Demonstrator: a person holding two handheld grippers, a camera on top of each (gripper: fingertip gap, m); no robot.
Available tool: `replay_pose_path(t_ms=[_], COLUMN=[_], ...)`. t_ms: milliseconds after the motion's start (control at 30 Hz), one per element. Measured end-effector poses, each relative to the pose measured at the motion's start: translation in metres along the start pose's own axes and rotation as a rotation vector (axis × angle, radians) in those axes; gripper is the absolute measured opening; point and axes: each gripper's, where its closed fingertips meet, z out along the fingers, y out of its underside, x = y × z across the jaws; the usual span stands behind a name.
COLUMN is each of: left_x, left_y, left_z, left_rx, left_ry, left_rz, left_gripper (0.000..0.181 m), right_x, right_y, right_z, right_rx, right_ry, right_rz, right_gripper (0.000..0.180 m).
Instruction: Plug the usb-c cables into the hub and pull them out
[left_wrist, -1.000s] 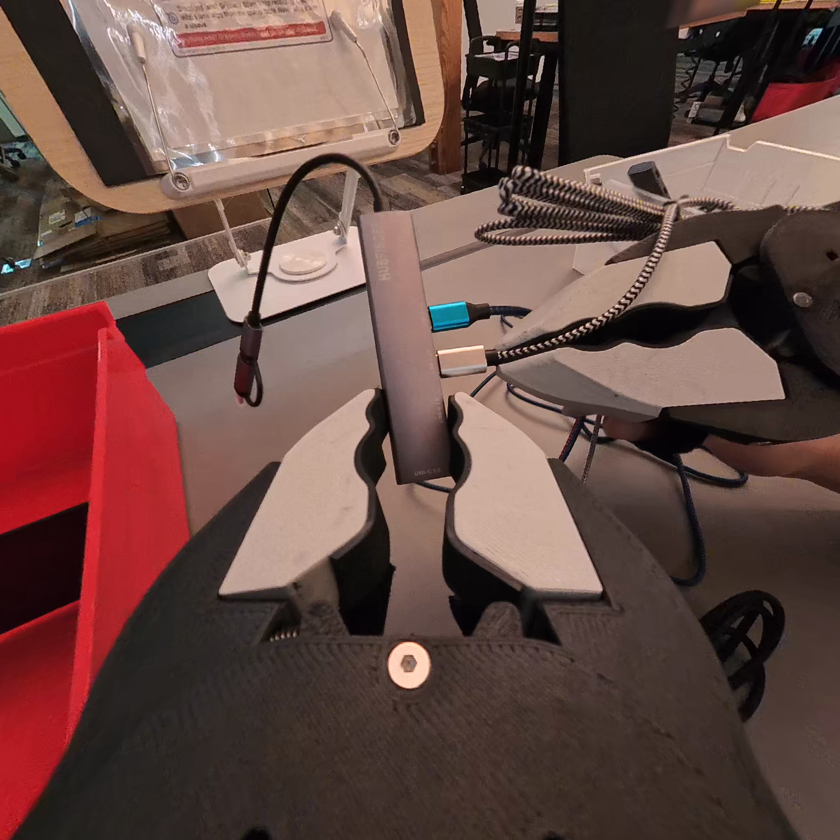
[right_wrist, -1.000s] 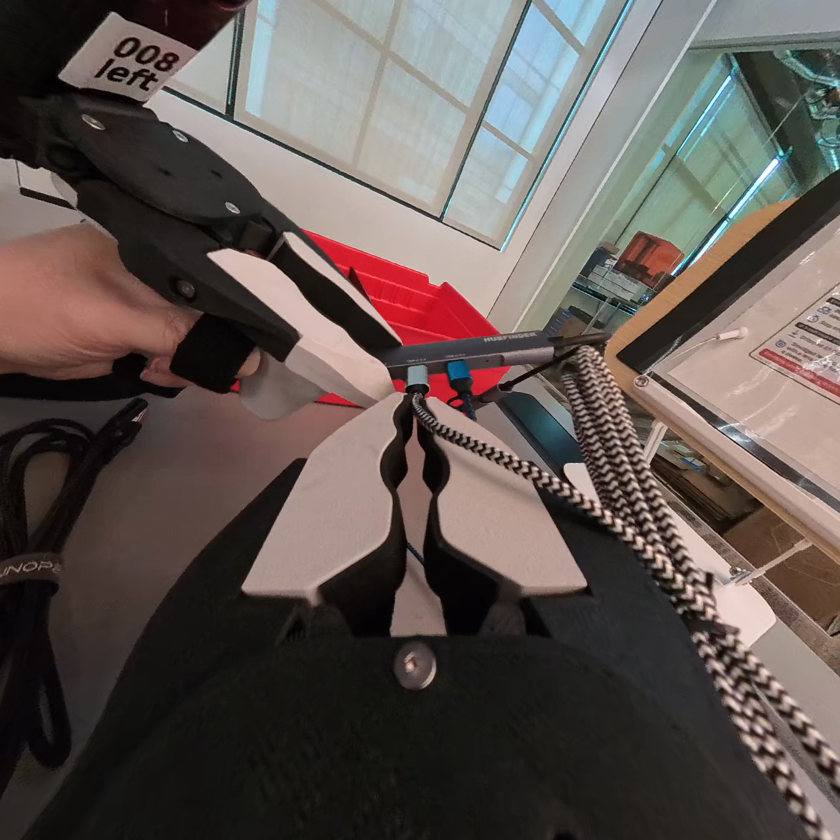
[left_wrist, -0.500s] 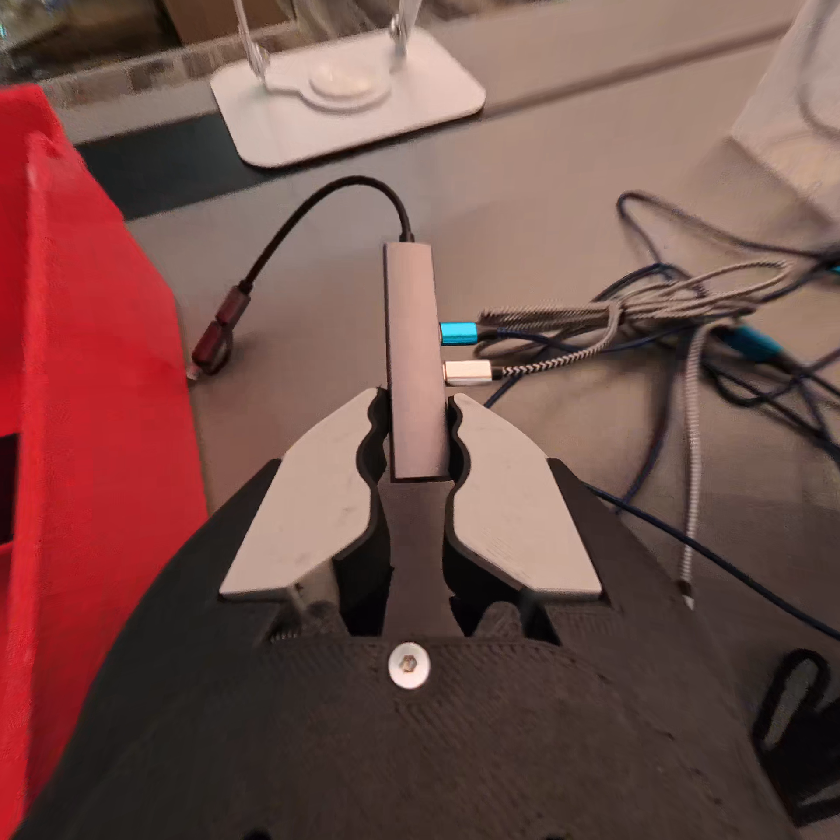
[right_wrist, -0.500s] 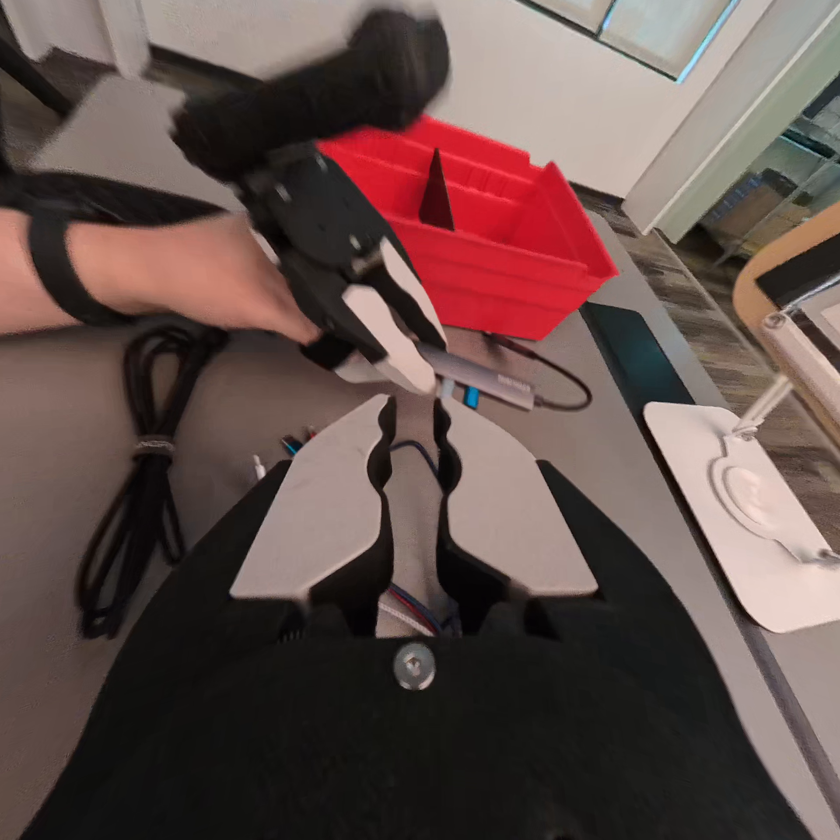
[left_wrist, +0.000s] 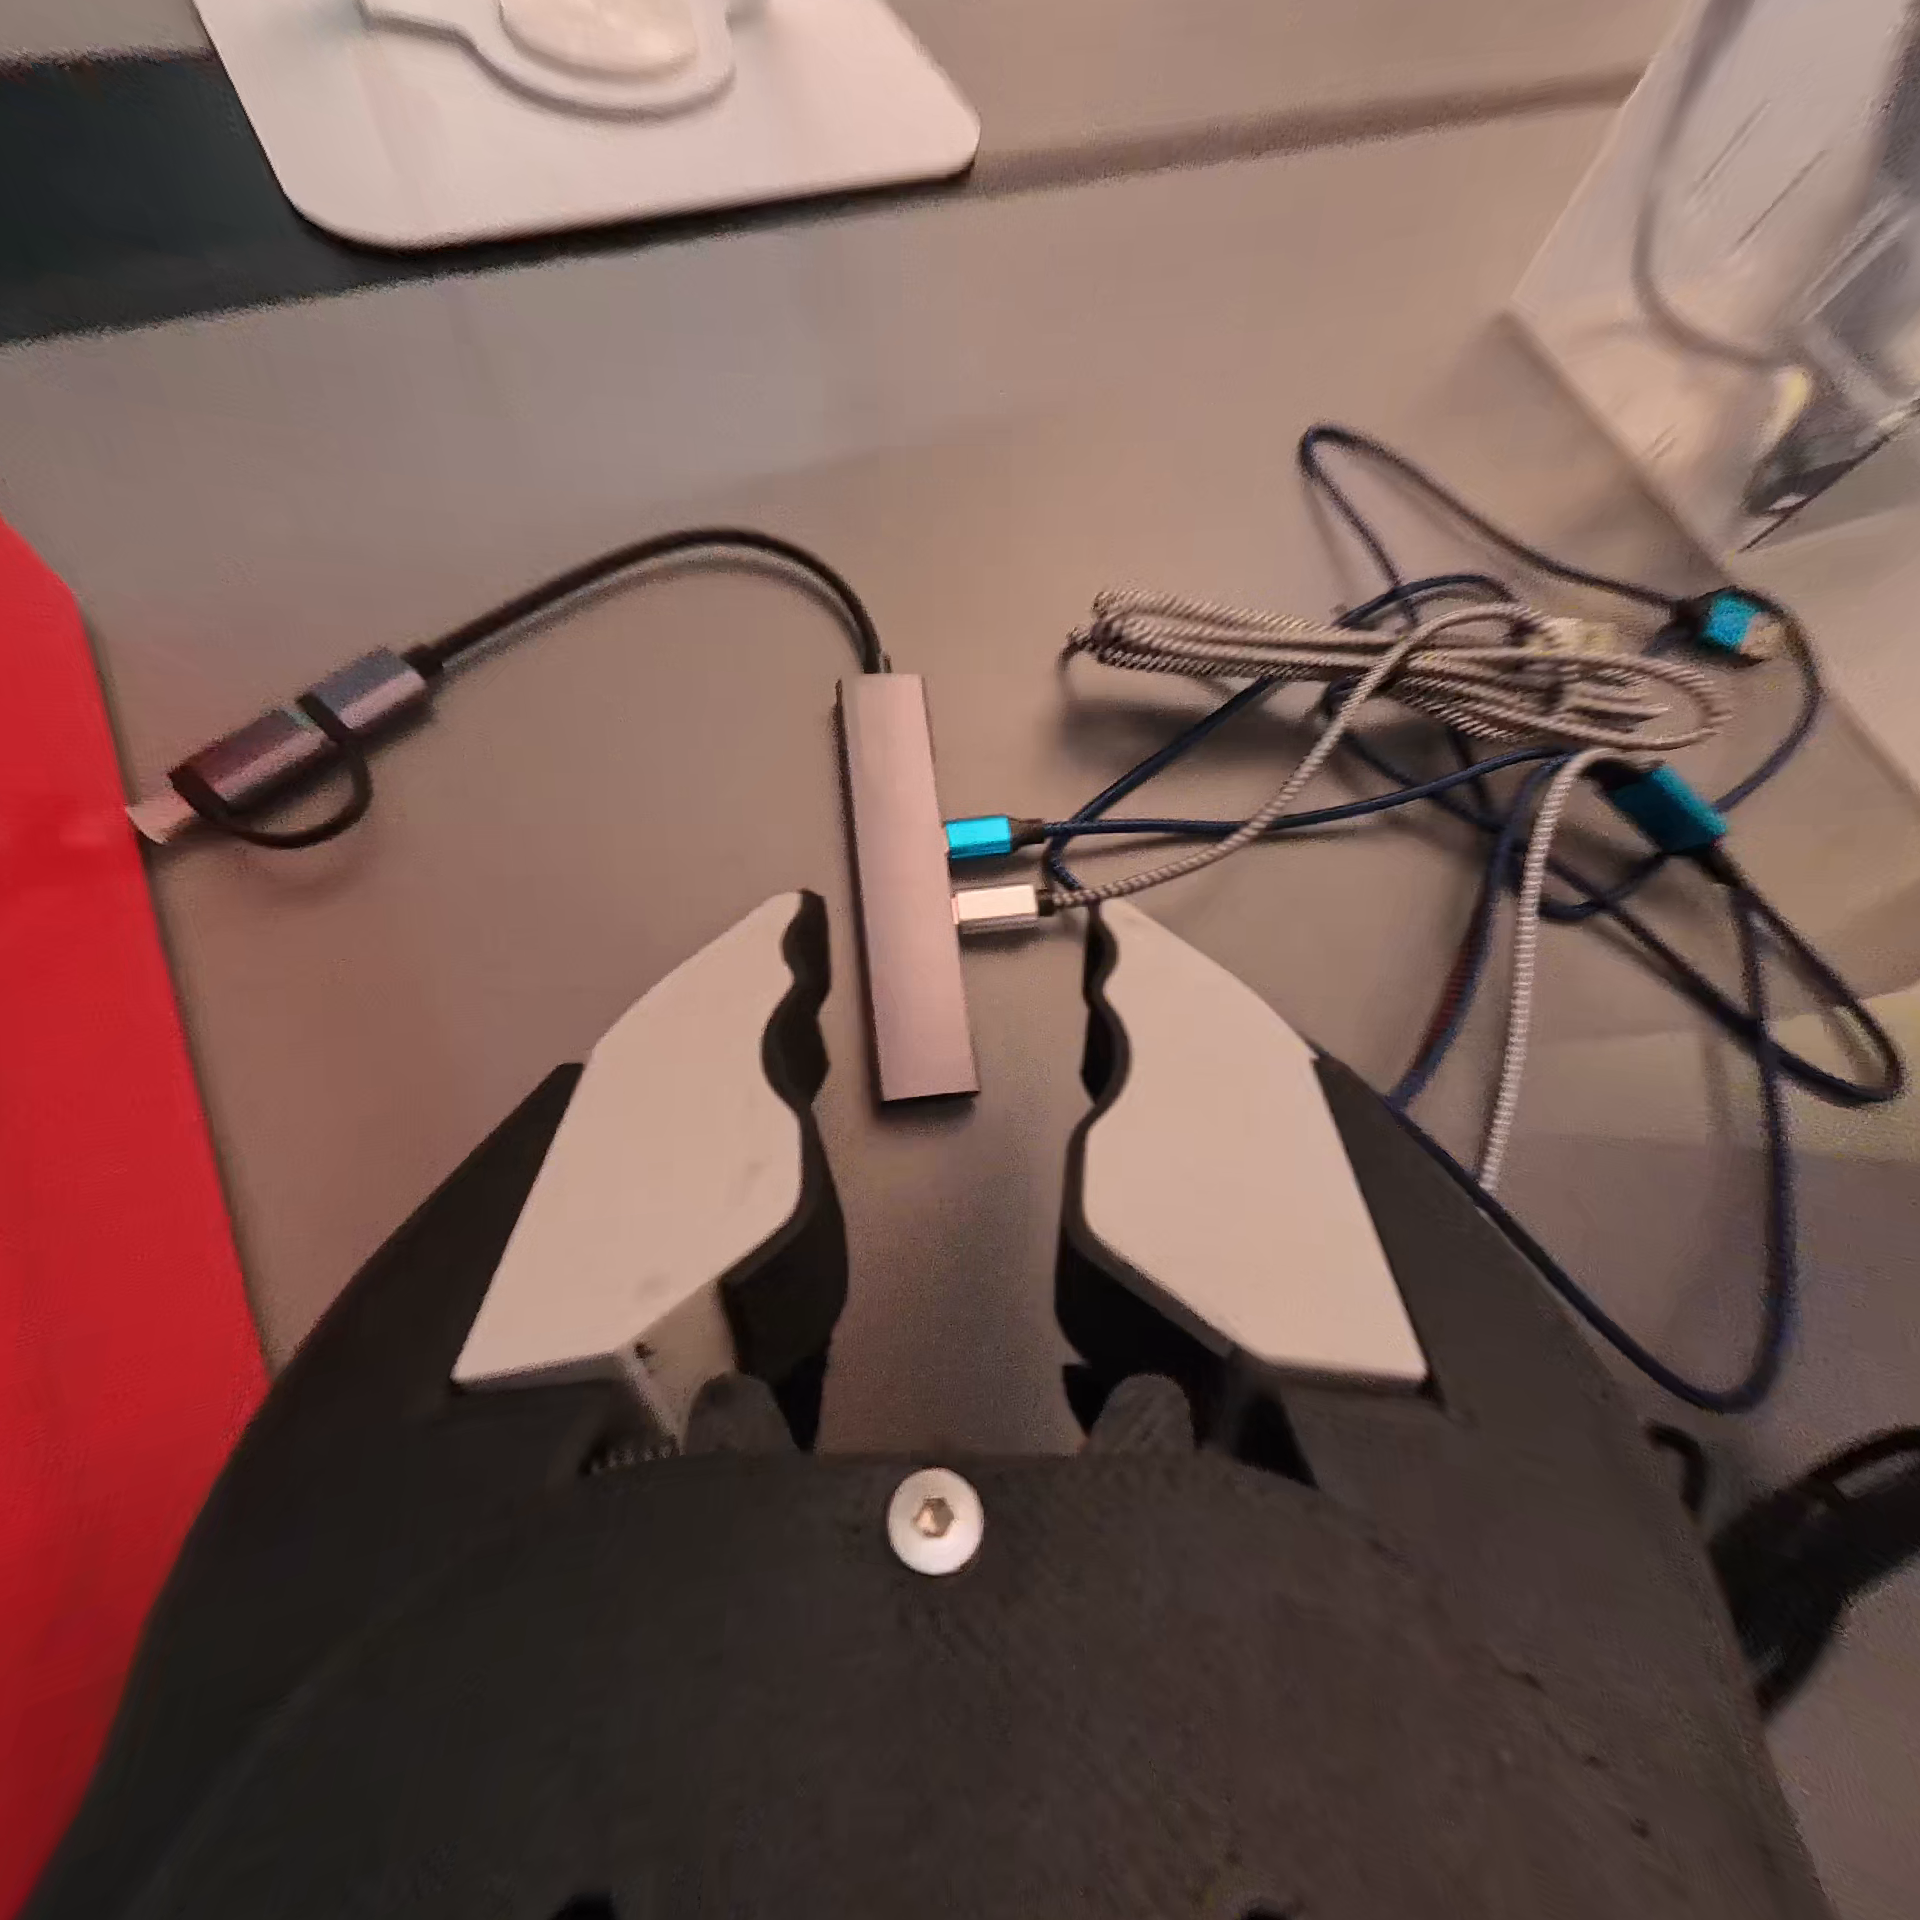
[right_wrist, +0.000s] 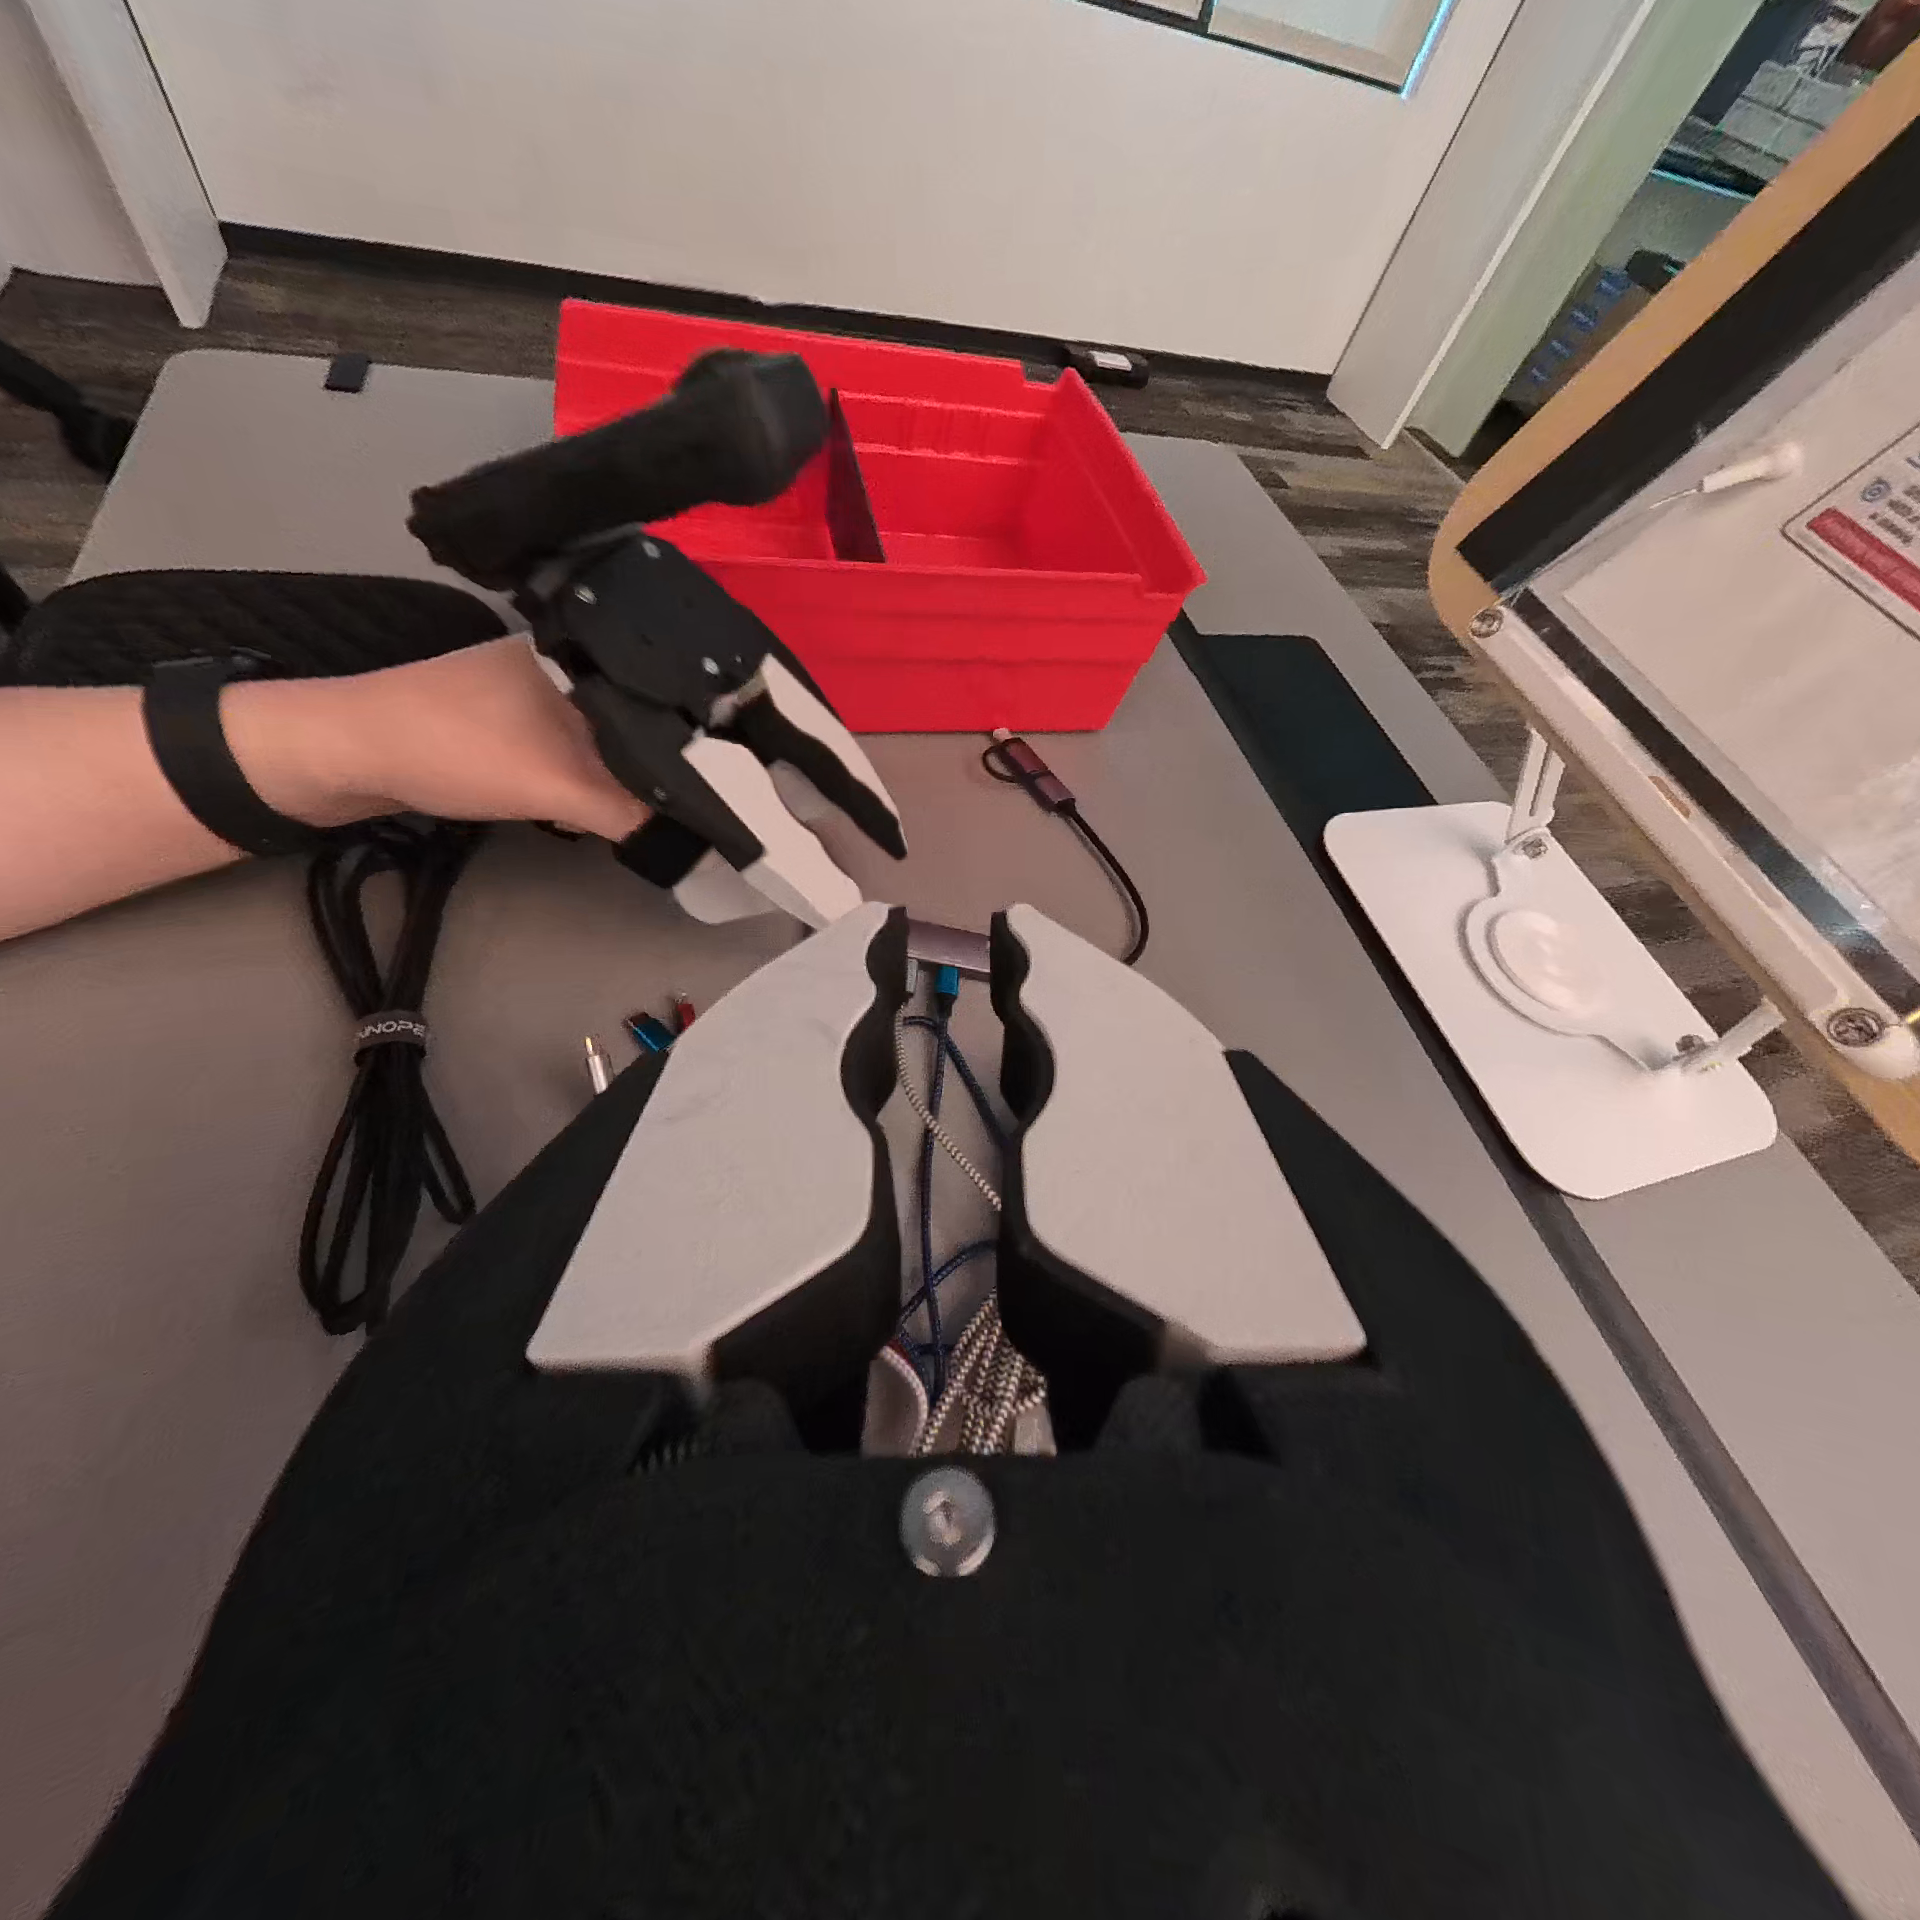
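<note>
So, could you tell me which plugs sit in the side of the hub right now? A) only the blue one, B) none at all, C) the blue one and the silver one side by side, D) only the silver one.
C: in the left wrist view the blue plug and the silver plug both sit in the side of the hub, which lies on the table between the fingers of the open left gripper.

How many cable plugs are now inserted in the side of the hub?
2. The blue plug sits farther along the hub; the silver plug sits next to it, nearer the open left gripper. The hub's other sides are hidden.
</note>
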Motion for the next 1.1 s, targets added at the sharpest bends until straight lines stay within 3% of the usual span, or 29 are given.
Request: replay_pose_path(t_ms=[33,233,367,567,667,767,900,1000,1100], left_x=[0.005,0.041,0.061,0.022,0.011,-0.001,-0.017,-0.019,-0.016], left_y=[-0.004,-0.015,0.011,0.052,0.068,0.064,0.063,0.064,0.064], left_z=[-0.009,-0.084,-0.120,-0.160,-0.171,-0.189,-0.207,-0.209,-0.208], left_rx=[0.030,0.179,0.107,0.035,0.046,0.164,0.250,0.259,0.260], left_ry=[0.016,0.134,0.226,0.112,0.165,0.229,0.205,0.190,0.193], left_rz=[0.005,0.076,0.138,0.068,-0.024,-0.160,-0.213,-0.212,-0.208], left_gripper=[0.052,0.053,0.051,0.045,0.041,0.034,0.031,0.030,0.030], right_x=[0.000,-0.003,-0.008,-0.030,-0.078,-0.135,-0.183,-0.187,-0.195], right_y=[-0.001,-0.011,-0.022,-0.030,-0.035,-0.018,0.030,0.043,0.048], right_z=[-0.001,-0.012,-0.020,-0.012,0.023,0.079,0.140,0.167,0.181], right_rx=[0.002,-0.005,0.026,0.070,0.118,0.051,-0.174,-0.266,-0.323], right_ry=[0.000,0.026,0.019,-0.078,-0.301,-0.439,-0.379,-0.291,-0.318], right_rz=[0.000,-0.087,-0.105,-0.104,0.049,0.193,0.155,0.121,0.182], right_gripper=[0.015,0.015,0.015,0.015,0.012,0.012,0.012,0.012,0.012])
